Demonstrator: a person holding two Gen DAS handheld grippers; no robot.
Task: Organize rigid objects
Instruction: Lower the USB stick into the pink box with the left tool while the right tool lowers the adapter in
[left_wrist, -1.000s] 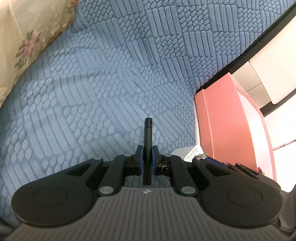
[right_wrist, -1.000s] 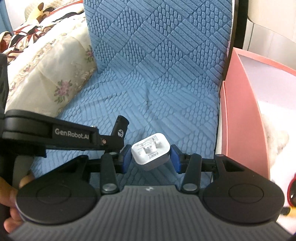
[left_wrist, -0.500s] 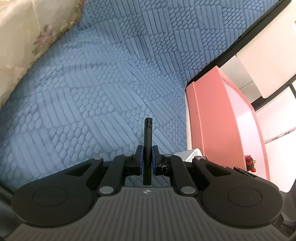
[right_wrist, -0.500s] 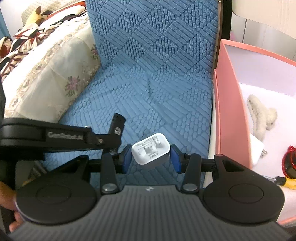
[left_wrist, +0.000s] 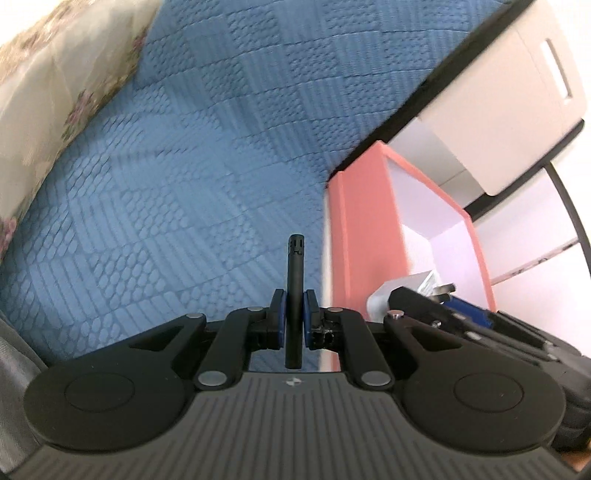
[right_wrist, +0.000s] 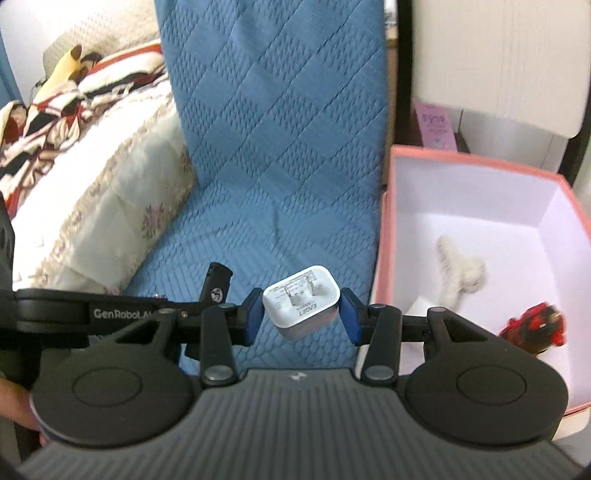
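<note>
My left gripper (left_wrist: 294, 315) is shut on a slim black stick-shaped object (left_wrist: 295, 280) that points forward over the blue quilted cover (left_wrist: 207, 147). It also shows in the right wrist view (right_wrist: 218, 282). My right gripper (right_wrist: 301, 315) is shut on a white plug charger (right_wrist: 301, 308), held above the cover just left of the pink box (right_wrist: 386, 236). The box also shows in the left wrist view (left_wrist: 364, 236). Inside the box lie a white fluffy hair claw (right_wrist: 460, 271) and a red and black object (right_wrist: 535, 326).
A floral cream blanket (right_wrist: 107, 206) lies on the left of the cover, with patterned bedding (right_wrist: 55, 110) behind it. White furniture (right_wrist: 498, 62) stands behind the box, with a pink carton (right_wrist: 436, 123) beside it.
Both grippers have risen and moved right towards the pink box, keeping hold of their objects. The inside of the box has come into fuller view on the right.
</note>
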